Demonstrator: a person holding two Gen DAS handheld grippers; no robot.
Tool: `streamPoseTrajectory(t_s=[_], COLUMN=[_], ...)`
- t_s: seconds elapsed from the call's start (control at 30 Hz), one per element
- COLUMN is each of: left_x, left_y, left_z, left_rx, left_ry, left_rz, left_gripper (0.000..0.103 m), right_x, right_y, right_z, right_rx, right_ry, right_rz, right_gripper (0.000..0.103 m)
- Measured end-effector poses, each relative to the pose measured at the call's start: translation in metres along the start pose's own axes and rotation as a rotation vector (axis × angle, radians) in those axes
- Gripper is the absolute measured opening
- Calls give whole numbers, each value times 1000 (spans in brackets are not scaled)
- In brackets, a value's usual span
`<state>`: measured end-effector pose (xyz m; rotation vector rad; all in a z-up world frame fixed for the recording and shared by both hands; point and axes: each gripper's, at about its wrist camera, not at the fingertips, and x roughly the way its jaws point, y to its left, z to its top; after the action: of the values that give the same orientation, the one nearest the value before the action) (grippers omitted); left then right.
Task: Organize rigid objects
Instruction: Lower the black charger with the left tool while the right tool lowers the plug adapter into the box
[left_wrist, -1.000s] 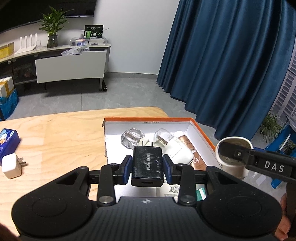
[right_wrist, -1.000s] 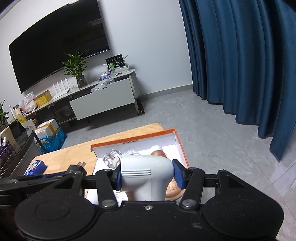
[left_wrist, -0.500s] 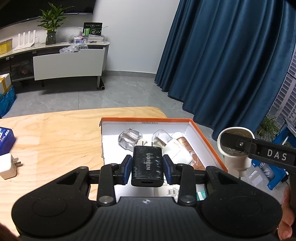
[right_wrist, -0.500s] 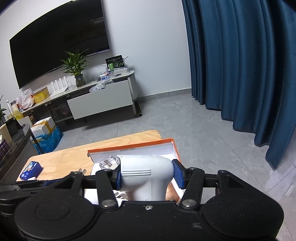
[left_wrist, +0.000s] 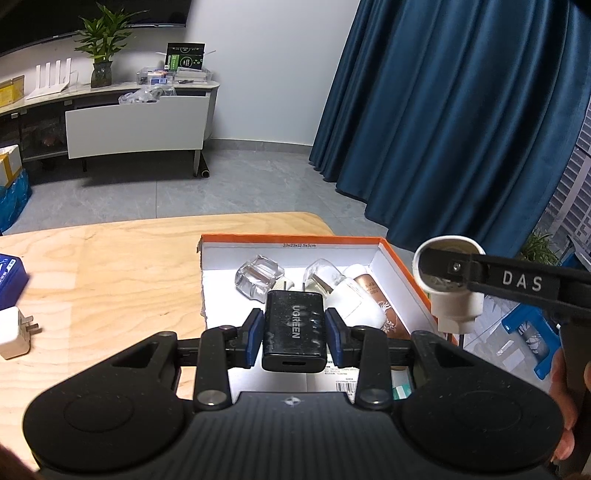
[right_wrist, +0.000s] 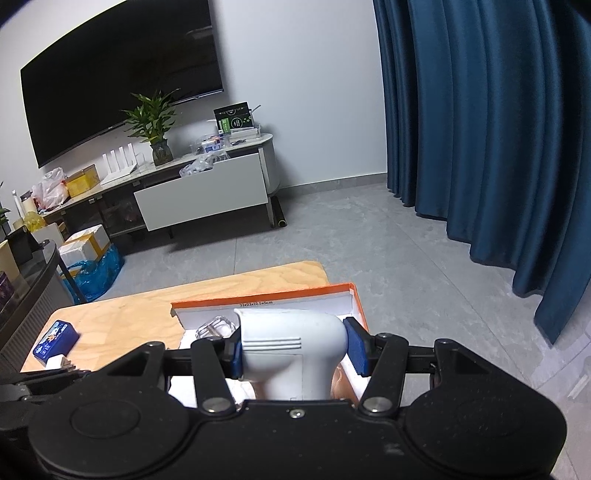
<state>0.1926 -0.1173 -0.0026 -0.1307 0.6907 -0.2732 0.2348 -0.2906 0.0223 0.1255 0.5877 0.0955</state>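
Black charger (left_wrist: 294, 329): matte, rectangular, "UGREEN" in grey letters, port slot at the near end; pinched in the left gripper (left_wrist: 294, 334) over the near part of the box.
Orange-rimmed box (left_wrist: 402, 266): white inside, on the wooden table (left_wrist: 110, 280); holds clear and white pieces.
White device (right_wrist: 291, 354): rounded, pale, three ridges on top; clamped between the right gripper (right_wrist: 293, 349) pads, above the box's right side.
White plug (left_wrist: 11, 330): far left on the table.

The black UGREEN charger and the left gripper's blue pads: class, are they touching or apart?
Touching. The left wrist view shows the black UGREEN charger clamped between the left gripper's blue pads, each pressed flat against one side, no gap.
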Motion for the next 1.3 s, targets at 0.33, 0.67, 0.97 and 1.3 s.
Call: streamPoseTrajectory(t_s=[0.33, 0.67, 0.97, 1.3], left_x=[3, 7, 13, 19], left_y=[2, 5, 7, 10], left_z=[-1, 1, 2, 2], left_rx=[0, -14, -9, -15], left_ry=[5, 14, 19, 36], left_rz=[7, 3, 0, 2], left_gripper=[36, 36, 36, 36], right_x=[9, 24, 40, 59], right_y=[4, 4, 5, 4], right_z=[7, 11, 11, 15], right_rx=[-10, -16, -36, -43], right_ry=[0, 13, 31, 54], right_rz=[-3, -17, -36, -52], right_gripper=[63, 63, 63, 63])
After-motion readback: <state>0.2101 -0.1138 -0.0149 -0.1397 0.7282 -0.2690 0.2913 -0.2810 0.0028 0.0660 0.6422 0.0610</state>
